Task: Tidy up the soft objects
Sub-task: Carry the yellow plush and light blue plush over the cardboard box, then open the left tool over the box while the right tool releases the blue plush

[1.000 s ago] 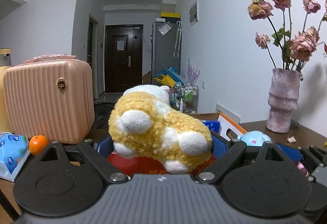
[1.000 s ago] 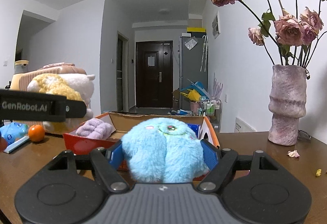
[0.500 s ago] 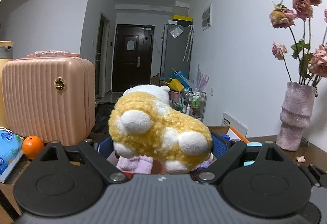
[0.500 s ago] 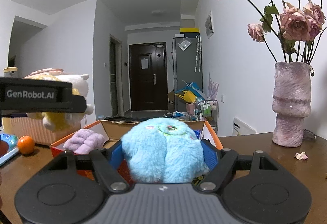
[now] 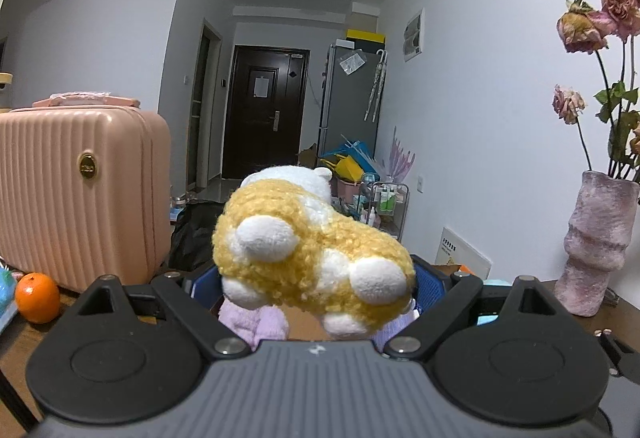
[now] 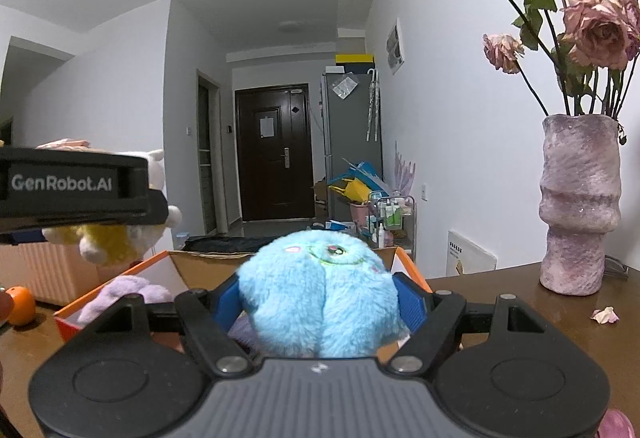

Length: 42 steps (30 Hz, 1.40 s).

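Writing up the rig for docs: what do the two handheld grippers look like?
Both match. The left gripper and the right gripper each have a ribbed dark grey body, two round black discs, black linkage arms with silver pivot screws and blue finger pads. White "GenRobot.AI" lettering marks the left one's side.

Dim, cool indoor light, soft shadows; fisheye bending and dark corners at edges; focus sharp.

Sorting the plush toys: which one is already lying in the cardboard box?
The lilac plush, lying in the orange-edged box. The yellow-and-white toy and blue furry one are each clamped in jaws.
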Available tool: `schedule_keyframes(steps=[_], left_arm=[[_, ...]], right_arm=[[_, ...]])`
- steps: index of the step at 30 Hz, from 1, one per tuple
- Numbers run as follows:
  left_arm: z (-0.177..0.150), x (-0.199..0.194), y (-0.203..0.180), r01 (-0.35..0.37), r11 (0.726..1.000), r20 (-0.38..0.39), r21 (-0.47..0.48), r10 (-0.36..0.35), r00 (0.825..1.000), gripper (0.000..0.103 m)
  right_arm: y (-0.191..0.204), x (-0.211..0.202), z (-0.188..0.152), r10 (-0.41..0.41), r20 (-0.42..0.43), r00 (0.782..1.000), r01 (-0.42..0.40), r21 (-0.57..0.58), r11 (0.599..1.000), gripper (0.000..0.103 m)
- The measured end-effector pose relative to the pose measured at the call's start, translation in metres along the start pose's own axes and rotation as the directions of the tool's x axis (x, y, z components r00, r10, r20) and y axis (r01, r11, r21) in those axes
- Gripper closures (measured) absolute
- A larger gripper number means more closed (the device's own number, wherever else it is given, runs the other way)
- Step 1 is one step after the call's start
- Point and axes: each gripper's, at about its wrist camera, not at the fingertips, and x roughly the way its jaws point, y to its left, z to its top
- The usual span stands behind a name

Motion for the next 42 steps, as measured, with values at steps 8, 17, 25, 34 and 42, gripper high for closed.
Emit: schedule_keyframes(steps=[8, 17, 25, 34, 42], left_arm=[[-0.002, 0.026, -0.007, -0.030, 0.999, -0.003, 0.018, 0.030, 1.000, 0.010], [-0.004, 0.053, -0.013, -0.039, 0.999, -0.010, 0.035, 0.039, 0.999, 0.010], [-0.002, 0.072, -0.006, -0.047, 0.999, -0.039, 0.023, 0.048, 0.998, 0.010], [-0.003, 0.082, 0.004, -0.053, 0.999, -0.061, 0.001, 0.053, 0.997, 0.010], [-0.004, 0.075, 0.009, -0.084, 0.996, -0.042, -0.032, 0.083, 0.996, 0.000]], right_arm=[[-0.001, 0.024, 0.002, -0.039, -0.003, 0.999, 0.039, -0.002, 0.999, 0.027], [-0.002, 0.049, 0.006, -0.066, -0.013, 0.998, 0.066, -0.015, 0.998, 0.027], [-0.001, 0.060, 0.006, -0.073, -0.019, 0.997, 0.073, -0.024, 0.997, 0.027], [0.003, 0.071, 0.005, -0.064, -0.031, 0.998, 0.062, -0.062, 0.996, 0.023], [-0.008, 0.075, 0.007, -0.076, -0.040, 0.996, 0.075, -0.024, 0.997, 0.002]])
